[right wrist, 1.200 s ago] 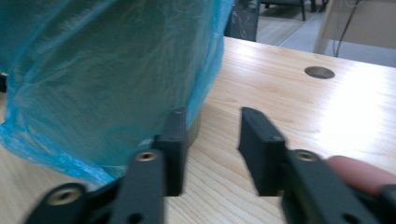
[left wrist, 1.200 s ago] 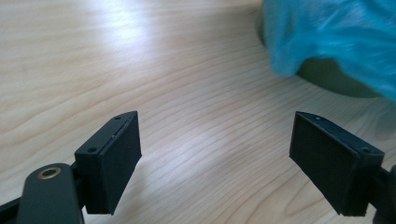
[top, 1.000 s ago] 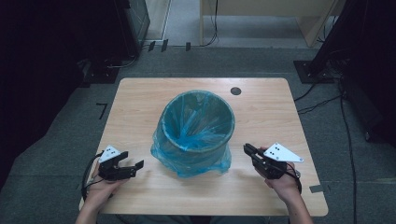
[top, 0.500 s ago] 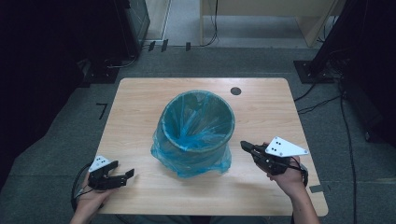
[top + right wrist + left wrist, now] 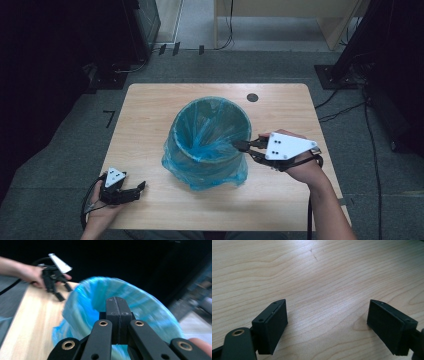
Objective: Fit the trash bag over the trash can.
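Since the earlier high-view frames, right gripper point(image 5: 239, 145) has moved in from the table's right part to the bin's rim, and left gripper point(image 5: 142, 186) has drawn back toward the near-left corner of the table point(image 5: 150, 107), farther from the bin.

Landmark: bin point(image 5: 212, 137), a round waste bin lined w/ a blue plastic bag point(image 5: 202, 172), standing upright near mid-table; bag is folded over the rim and hangs loosely down the outside, bunching at the base.

Right gripper: jaws pressed together w/ no gap, seen plainly in right gripper view point(image 5: 116, 305). In high view the tips sit at the bin's right rim, touching or just over the bag edge; whether any bag film is pinched between them cannot be told. Right hand point(image 5: 300, 167) is right of the bin, grey three-cornered plate on top of the gripper.

Left gripper: jaws spread wide, nothing between them; left gripper view shows bare wood grain between both pads point(image 5: 273, 323). It rests low over the table, front-left of the bin and well apart from it. Left hand point(image 5: 102, 210) holds it at the table's near edge. It also appears in right gripper view point(image 5: 53, 282), beyond the bin's far side.

Other: small dark round disc point(image 5: 252, 97) on the table behind the bin, toward the far-right corner, apart from the bin.
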Tool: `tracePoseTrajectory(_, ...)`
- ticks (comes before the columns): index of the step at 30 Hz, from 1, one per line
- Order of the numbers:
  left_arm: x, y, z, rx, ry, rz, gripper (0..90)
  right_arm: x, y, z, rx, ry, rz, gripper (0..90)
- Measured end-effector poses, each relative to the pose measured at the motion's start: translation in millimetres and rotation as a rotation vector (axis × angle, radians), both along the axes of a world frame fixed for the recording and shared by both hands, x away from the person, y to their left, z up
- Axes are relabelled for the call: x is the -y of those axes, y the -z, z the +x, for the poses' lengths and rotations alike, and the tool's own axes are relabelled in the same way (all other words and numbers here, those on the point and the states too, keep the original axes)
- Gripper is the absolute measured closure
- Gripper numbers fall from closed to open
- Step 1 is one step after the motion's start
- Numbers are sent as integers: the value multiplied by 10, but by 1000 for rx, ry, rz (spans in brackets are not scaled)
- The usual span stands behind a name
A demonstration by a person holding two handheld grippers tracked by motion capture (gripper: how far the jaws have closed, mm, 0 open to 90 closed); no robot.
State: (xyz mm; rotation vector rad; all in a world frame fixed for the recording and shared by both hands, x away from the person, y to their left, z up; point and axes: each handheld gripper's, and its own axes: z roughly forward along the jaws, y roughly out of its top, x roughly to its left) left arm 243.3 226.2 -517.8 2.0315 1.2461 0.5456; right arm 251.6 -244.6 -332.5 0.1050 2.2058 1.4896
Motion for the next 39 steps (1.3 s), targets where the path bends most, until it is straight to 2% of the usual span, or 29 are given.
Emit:
tracePoseTrajectory(1, 1, -1, 4, -1, -5, 2, 162, -126, -36, 42, 10, -36, -45, 900)
tracePoseTrajectory(2, 1, -1, 4, -1, -5, 2, 162, -187, -51, 61, 11, -50, -64, 900)
tracePoseTrajectory(3, 3, 1, 8, 1, -12, -1, 162, -187, -51, 61, 11, -50, -64, 900)
tracePoseTrajectory(6, 5, 1, 15, 0, -20, -2, 162, -346, -92, 108, 19, -97, -109, 900)
tracePoseTrajectory(7, 5, 1, 15, 0, -20, -2, 162, -455, -121, 138, 21, -126, -143, 900)
tracePoseTrajectory(9, 5, 1, 15, 0, -20, -2, 162, -488, -131, 150, 23, -138, -155, 900)
tracePoseTrajectory(12, 5, 1, 15, 0, -20, -2, 162, -603, -163, 194, 16, -177, -206, 900)
tracePoseTrajectory(14, 5, 1, 15, 0, -20, -3, 162, -680, -183, 226, 0, -215, -264, 900)
tracePoseTrajectory(15, 4, 1, 16, 0, -20, -3, 162, -745, -201, 248, -7, -241, -324, 900)
tracePoseTrajectory(16, 4, 1, 17, -1, -19, -3, 162, -745, -201, 248, -7, -241, -324, 900)
tracePoseTrajectory(17, 3, 0, 19, 0, -19, -2, 162, -795, -219, 267, -11, -251, -366, 900)
tracePoseTrajectory(18, 1, 0, 21, 0, -18, 0, 162, -795, -219, 267, -11, -251, -366, 900)
tracePoseTrajectory(21, 0, 0, 24, 0, -17, 1, 162, -868, -234, 301, -28, -258, -423, 900)
tracePoseTrajectory(25, 0, 0, 24, 0, -17, 0, 162, -951, -231, 340, -62, -244, -536, 900)
tracePoseTrajectory(26, 0, 0, 24, 0, -17, 0, 162, -976, -232, 346, -85, -244, -566, 900)
tracePoseTrajectory(32, -1, 1, 26, 1, -16, -1, 162, -1058, -210, 378, -149, -248, -620, 900)
tracePoseTrajectory(34, -1, 0, 26, 0, -16, -1, 162, -1089, -193, 398, -159, -242, -649, 900)
tracePoseTrajectory(39, -2, 0, 27, 0, -16, -2, 163, -1175, -186, 426, -174, -252, -679, 900)
